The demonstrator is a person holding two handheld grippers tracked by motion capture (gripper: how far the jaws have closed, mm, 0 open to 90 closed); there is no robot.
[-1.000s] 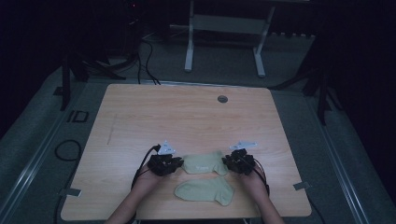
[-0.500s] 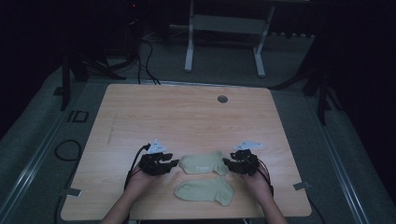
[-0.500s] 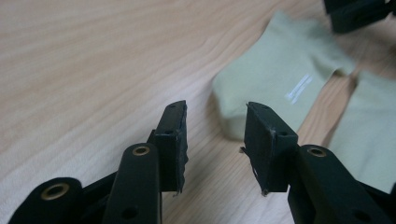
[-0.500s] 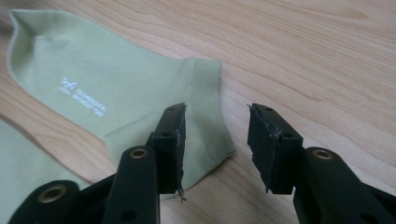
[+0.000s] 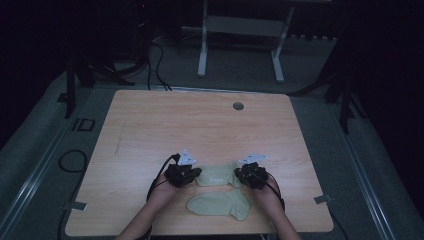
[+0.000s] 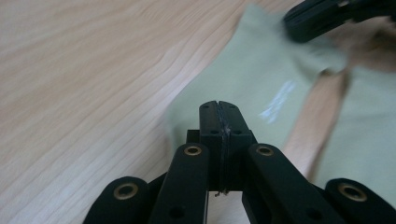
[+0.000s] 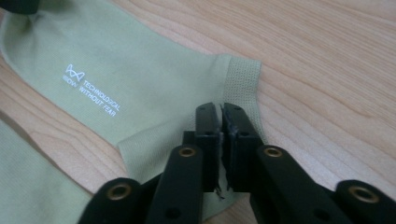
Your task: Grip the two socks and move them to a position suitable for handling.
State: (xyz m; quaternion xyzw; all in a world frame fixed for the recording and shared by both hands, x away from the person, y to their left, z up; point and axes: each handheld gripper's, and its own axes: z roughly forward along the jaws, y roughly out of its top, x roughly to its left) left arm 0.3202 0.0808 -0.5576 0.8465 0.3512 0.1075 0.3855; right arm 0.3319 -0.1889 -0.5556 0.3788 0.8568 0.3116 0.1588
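Because each claw has just been closing on one end of the farther sock [image 5: 218, 176], the left gripper [image 5: 194, 176] and right gripper [image 5: 239, 177] pinch it between them (probably to lift it flat); the nearer sock [image 5: 220, 204] lies just behind them.

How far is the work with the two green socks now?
Done: both grippers have just closed, the left gripper and the right gripper each on one end of the far sock. In hand: that sock. Left: the near sock lies untouched, not paired.
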